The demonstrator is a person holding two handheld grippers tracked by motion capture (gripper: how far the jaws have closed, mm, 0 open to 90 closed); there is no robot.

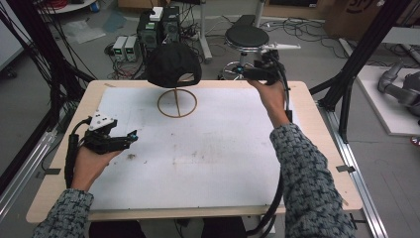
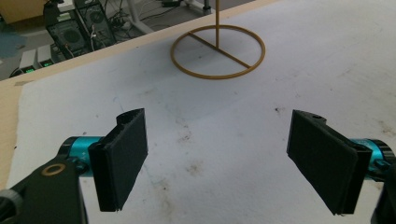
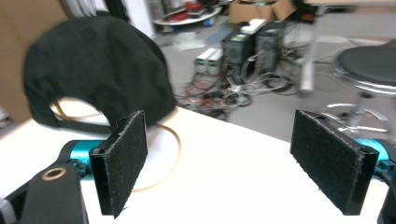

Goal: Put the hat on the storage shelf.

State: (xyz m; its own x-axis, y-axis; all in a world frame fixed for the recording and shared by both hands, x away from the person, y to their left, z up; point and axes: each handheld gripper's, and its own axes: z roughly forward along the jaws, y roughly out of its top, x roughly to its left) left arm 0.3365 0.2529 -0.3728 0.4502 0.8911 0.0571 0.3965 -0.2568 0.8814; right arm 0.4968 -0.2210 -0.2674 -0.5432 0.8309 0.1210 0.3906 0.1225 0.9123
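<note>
Overhead, the right gripper [image 1: 246,72] hangs near the table's [image 1: 317,129] far edge with its 2 jaws spread wide and nothing between them. Just beside it, a black cap [image 1: 173,65] sits atop a gold wire stand [image 1: 177,103]. The left gripper [image 1: 130,137], also gaping and empty, hovers over the white mat [image 1: 208,148] near the left edge, well apart from the cap.

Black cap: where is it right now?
In the high view the black cap sits atop the gold stand at the table's far edge, left of the right gripper.
</note>
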